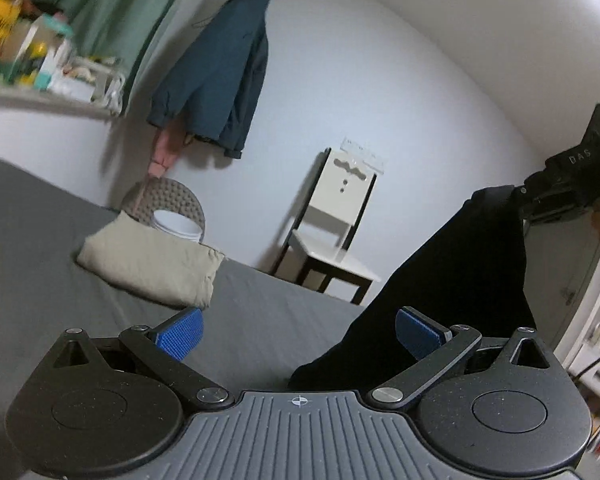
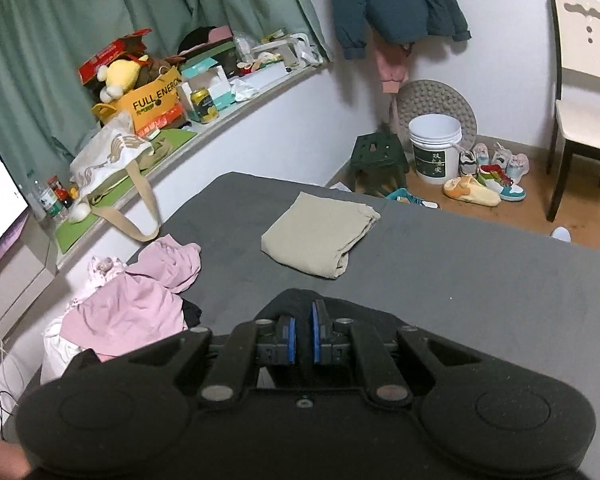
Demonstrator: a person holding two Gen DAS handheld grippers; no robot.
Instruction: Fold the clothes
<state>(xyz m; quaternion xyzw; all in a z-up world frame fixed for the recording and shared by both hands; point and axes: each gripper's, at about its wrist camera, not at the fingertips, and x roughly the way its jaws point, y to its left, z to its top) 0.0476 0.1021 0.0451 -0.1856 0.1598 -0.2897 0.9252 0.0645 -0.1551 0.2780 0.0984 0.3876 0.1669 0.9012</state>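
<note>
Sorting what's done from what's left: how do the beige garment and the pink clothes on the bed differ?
The beige garment is folded into a flat, neat rectangle; the pink clothes lie crumpled in a loose heap. The beige garment sits alone mid-bed toward the far edge; the pink clothes are bunched at the bed's left side. Both rest on the grey bed, held by neither claw.

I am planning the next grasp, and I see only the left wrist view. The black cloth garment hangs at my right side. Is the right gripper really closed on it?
Observer: Yes. In the right wrist view the right gripper is shut on a fold of the black cloth garment.
Operator: Are there other clothes not folded?
Observer: Yes, a crumpled pink cloth pile lies at the left edge of the grey bed.
</note>
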